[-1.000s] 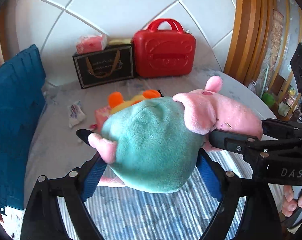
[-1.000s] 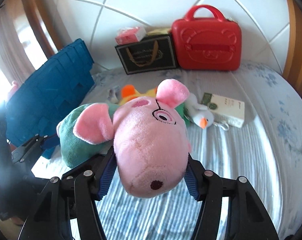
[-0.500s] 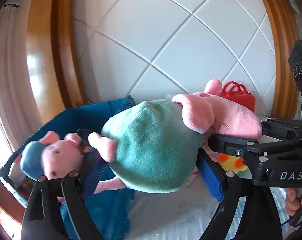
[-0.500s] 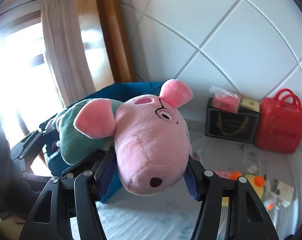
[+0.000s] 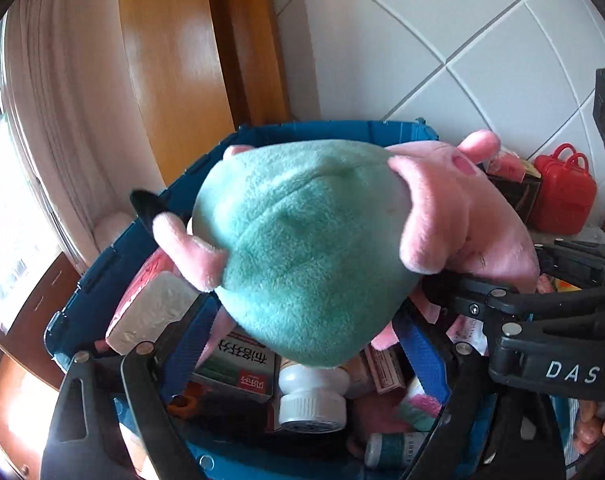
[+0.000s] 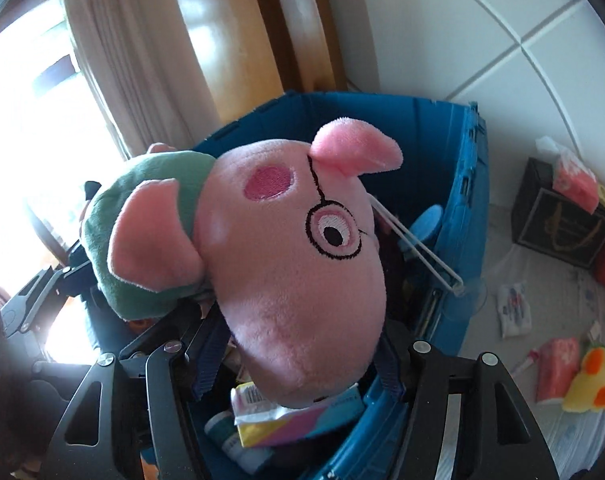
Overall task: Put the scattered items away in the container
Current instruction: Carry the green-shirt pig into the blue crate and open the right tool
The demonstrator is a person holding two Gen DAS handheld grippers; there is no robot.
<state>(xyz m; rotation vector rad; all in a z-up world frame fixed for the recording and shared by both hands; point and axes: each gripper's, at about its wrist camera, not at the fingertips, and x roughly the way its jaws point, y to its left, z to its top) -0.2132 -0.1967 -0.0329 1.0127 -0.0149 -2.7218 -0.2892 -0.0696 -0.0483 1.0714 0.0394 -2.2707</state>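
Observation:
A plush pig (image 5: 302,248) with a green body and pink head (image 6: 302,272) hangs over the open blue container (image 5: 322,126). My left gripper (image 5: 302,312) is shut on the green body, a blue pad on each side. My right gripper (image 6: 298,360) has the pink head between its pads; its jaws are opening, and the pads still touch the head. In the left wrist view the right gripper (image 5: 542,292) comes in from the right. The blue container (image 6: 462,184) holds several items, among them a white bottle (image 5: 312,396), a printed box (image 5: 238,364) and a white block (image 5: 150,312).
On the bed to the right lie a yellow duck plush (image 6: 594,376), a pink pack (image 6: 558,364) and a white sachet (image 6: 512,312). A black gift bag (image 6: 562,220) and a red case (image 5: 562,196) stand by the tiled wall. Curtain and wooden frame rise behind the container.
Both grippers have swung left with the pig, from over the bed to above the blue container, whose contents now show. The pig's head has tilted in the right gripper.

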